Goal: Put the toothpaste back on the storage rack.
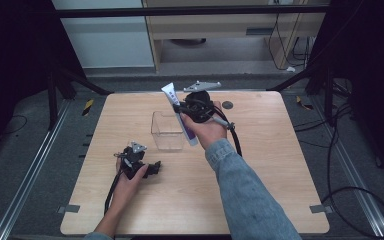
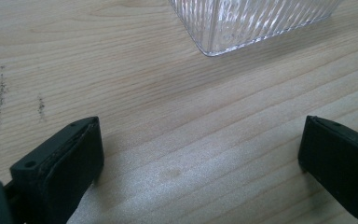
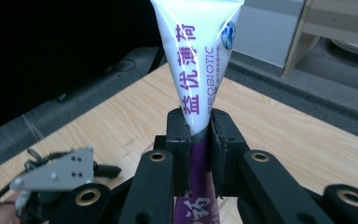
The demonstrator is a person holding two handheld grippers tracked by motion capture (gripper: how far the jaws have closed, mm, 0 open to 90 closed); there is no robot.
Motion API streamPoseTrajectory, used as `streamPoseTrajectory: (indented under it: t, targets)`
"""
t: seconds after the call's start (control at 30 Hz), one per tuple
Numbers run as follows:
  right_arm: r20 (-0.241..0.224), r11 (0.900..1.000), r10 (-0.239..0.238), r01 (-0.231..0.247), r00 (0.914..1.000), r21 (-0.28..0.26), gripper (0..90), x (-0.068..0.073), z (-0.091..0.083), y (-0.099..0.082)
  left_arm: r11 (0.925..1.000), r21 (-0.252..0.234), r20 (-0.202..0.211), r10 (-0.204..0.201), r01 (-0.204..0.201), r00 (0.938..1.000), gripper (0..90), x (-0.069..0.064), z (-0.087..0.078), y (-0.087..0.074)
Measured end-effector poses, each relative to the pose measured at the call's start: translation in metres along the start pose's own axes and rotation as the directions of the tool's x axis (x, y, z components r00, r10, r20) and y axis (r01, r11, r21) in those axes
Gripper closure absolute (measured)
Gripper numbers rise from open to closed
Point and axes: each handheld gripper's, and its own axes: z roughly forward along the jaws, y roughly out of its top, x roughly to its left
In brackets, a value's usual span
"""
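My right gripper (image 3: 199, 128) is clamped on the toothpaste tube (image 3: 196, 60), held above the clear box (image 1: 167, 131); next I lower it in. My left gripper (image 1: 139, 167) rests released on the table (image 1: 260, 165)

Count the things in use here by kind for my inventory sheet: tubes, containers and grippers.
White and purple squeeze tube, clamped in the right gripper: 1
Clear ribbed plastic container on the wooden table: 1
Black two-jaw grippers, counting the open left gripper: 2
Total: 4
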Motion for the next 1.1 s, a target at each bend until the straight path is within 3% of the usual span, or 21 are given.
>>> streamPoseTrajectory:
  t: [0.67, 1.1]
  targets:
    - [0.042, 0.9961, -0.002, 0.006, 0.9991, -0.088, 79.1, 0.000, 0.046, 0.034, 1.0000, 0.000, -0.002, -0.001, 0.001, 1.0000, 0.0, 0.000, 0.000, 0.000]
    - [0.089, 0.9929, 0.009, 0.001, 0.9960, -0.119, 79.1, -0.004, 0.063, 0.036, 1.0000, 0.002, -0.001, 0.001, -0.001, 1.0000, 0.0, 0.000, 0.000, 0.000]
